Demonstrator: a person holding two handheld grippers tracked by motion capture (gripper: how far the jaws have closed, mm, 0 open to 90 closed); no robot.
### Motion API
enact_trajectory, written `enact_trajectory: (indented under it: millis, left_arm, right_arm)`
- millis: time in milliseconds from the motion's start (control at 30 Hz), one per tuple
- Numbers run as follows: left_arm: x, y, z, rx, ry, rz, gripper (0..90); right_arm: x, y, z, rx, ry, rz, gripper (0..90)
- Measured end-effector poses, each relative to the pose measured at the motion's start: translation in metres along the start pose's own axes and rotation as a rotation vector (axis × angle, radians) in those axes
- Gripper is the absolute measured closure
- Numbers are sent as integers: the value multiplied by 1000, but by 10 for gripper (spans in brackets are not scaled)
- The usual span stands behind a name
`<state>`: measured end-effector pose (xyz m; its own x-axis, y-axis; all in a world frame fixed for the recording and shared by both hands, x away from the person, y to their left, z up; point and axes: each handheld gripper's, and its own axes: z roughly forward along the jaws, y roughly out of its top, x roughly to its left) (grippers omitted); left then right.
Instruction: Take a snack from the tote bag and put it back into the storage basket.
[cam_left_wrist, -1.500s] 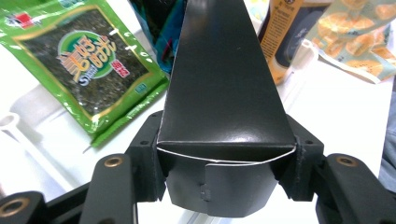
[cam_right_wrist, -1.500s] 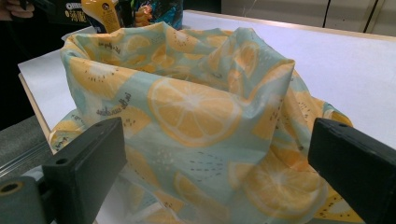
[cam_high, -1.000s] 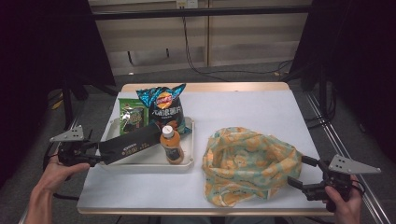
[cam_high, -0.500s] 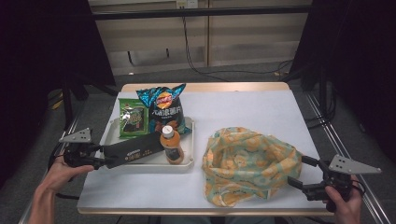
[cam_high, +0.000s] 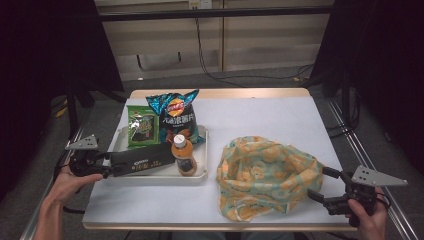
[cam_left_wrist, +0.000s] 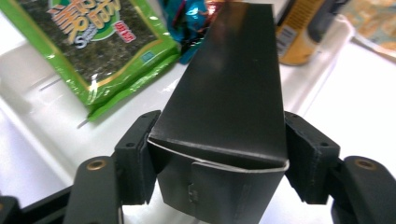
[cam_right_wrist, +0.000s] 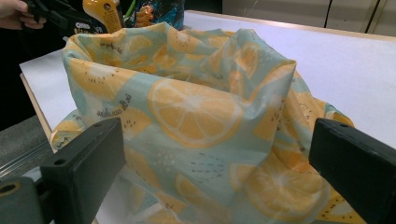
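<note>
A long black box (cam_high: 142, 159) (cam_left_wrist: 229, 88) lies across the front of the white tray (cam_high: 200, 176), and my left gripper (cam_high: 102, 162) (cam_left_wrist: 217, 161) is shut on its near end, one jaw on each side. The tray also holds a green seaweed packet (cam_high: 142, 126) (cam_left_wrist: 91, 42), a blue chip bag (cam_high: 175, 116) and an orange drink bottle (cam_high: 184, 155) (cam_left_wrist: 299, 32). A crumpled fabric bag with an orange-slice print (cam_high: 265, 175) (cam_right_wrist: 201, 107) sits at the front right. My right gripper (cam_high: 322, 184) (cam_right_wrist: 217, 158) is open, its jaws on either side of the bag's near edge.
The tray sits at the left of the white table (cam_high: 260, 115), whose back right part is bare. The table's front edge (cam_high: 200, 226) runs just below the bag. Dark stands and cables surround the table.
My left gripper has drawn the black box leftward and toward me, lowering its far end onto the tray beside the bottle. The right gripper has stayed put.
</note>
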<state>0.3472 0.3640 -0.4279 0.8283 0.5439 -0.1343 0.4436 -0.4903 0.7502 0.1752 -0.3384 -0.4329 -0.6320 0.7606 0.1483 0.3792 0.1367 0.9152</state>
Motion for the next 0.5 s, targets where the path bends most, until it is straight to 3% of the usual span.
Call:
enact_trajectory:
  millis: [233,500]
  left_arm:
    - [6,-2,6,-19,33,-39,293]
    - [8,-11,14,-17,29,-62,265]
  right_arm:
    - [0,0,-1,1,0,3,30]
    - [-1,0,0,0,1,1,30]
